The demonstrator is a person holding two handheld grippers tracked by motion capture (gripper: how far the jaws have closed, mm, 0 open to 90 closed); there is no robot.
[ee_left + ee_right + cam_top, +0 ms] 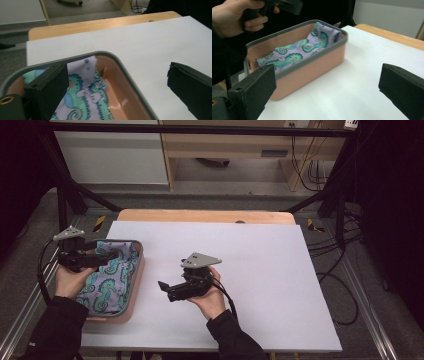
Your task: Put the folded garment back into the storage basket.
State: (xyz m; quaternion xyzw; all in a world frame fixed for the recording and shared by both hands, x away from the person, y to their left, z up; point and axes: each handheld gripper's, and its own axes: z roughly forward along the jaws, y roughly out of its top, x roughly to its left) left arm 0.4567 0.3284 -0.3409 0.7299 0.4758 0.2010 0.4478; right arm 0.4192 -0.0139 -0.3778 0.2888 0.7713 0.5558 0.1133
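A white sheet-covered wooden table (260, 285) is spreading out beneath both tongs. Under the left gripper (107, 256), the peach plastic bin with a grey rim (317, 56) is holding the lilac seahorse-print cloth (294, 56), lying loosely inside, seemingly dropped there. That gripper's jaws are standing wide, gripping nothing. The right gripper (165, 287), hovering beside the bin, is gaping empty too.
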